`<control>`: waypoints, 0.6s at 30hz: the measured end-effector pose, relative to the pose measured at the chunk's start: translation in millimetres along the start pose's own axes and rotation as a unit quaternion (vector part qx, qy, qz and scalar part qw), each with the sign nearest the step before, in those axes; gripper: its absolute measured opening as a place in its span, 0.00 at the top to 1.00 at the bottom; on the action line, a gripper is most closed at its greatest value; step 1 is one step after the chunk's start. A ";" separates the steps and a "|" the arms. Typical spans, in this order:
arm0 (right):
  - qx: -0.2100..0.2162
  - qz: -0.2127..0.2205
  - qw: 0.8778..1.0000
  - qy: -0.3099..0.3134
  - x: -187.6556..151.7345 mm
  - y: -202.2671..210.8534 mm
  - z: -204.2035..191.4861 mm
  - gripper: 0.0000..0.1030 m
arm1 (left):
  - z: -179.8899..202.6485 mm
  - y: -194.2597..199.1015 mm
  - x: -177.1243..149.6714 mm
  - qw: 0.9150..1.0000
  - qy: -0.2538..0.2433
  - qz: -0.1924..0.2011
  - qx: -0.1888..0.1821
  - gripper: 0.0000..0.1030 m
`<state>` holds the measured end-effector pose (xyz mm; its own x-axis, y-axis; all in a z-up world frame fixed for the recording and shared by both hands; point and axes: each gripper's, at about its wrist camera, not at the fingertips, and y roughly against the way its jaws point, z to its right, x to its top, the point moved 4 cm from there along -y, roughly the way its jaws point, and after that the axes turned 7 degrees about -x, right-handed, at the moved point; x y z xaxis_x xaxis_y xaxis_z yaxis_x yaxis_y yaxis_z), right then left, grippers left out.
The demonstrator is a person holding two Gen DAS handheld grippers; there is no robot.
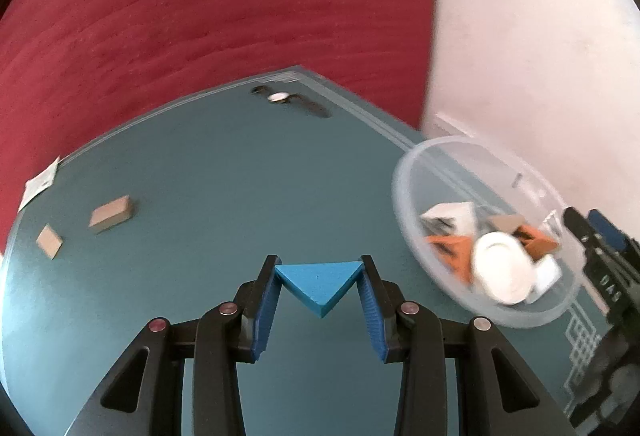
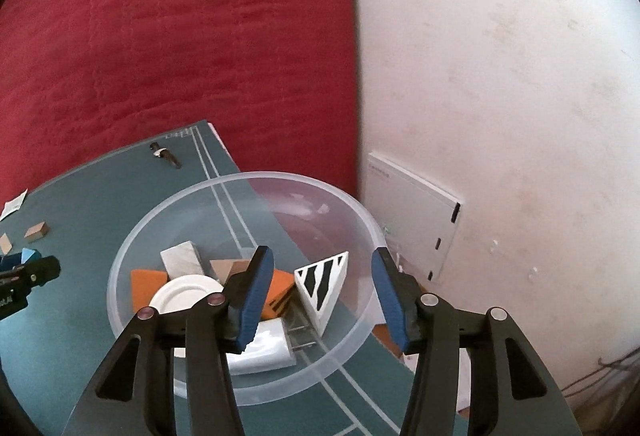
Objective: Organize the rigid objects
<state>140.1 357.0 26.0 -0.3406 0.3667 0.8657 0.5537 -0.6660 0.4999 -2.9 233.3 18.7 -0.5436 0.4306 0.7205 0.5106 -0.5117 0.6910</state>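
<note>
Left gripper (image 1: 320, 276) jaws clamp a blue triangle block (image 1: 320, 284); right gripper (image 2: 322, 292) jaws gape empty over the part-filled clear bowl (image 2: 132, 236). Two tan blocks (image 1: 111, 213) await on the counter (image 1: 208, 164).

Left gripper (image 1: 320, 278) jaws clamped; right gripper (image 2: 322, 272) jaws seemingly apart.

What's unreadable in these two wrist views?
- Bowl contents, left wrist view: motion-blurred, shapes smear.
- Small dark item with a white part at the mat's far edge: too small to identify.
- White flat piece in the bowl, right wrist view: partly hidden behind the right gripper finger.
</note>
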 end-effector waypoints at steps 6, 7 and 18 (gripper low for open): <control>-0.003 0.006 1.000 -0.012 2.0 3.7 6.1 0.49 | 28.4 -11.5 13.4 0.999 -0.019 -0.002 -0.030 0.60; -0.003 0.005 1.000 -0.015 2.5 2.7 7.1 0.48 | 32.1 -12.7 15.3 0.999 -0.022 -0.002 -0.036 0.60; -0.004 0.007 1.000 -0.017 5.1 -4.3 2.2 0.48 | 52.3 -28.4 31.4 0.996 -0.037 0.006 -0.080 0.60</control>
<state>137.6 363.1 28.3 -0.3066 0.3801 0.8726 0.5526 -0.6754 0.4884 0.3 300.2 24.8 -0.4850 0.4745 0.7346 0.4012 -0.6256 0.6690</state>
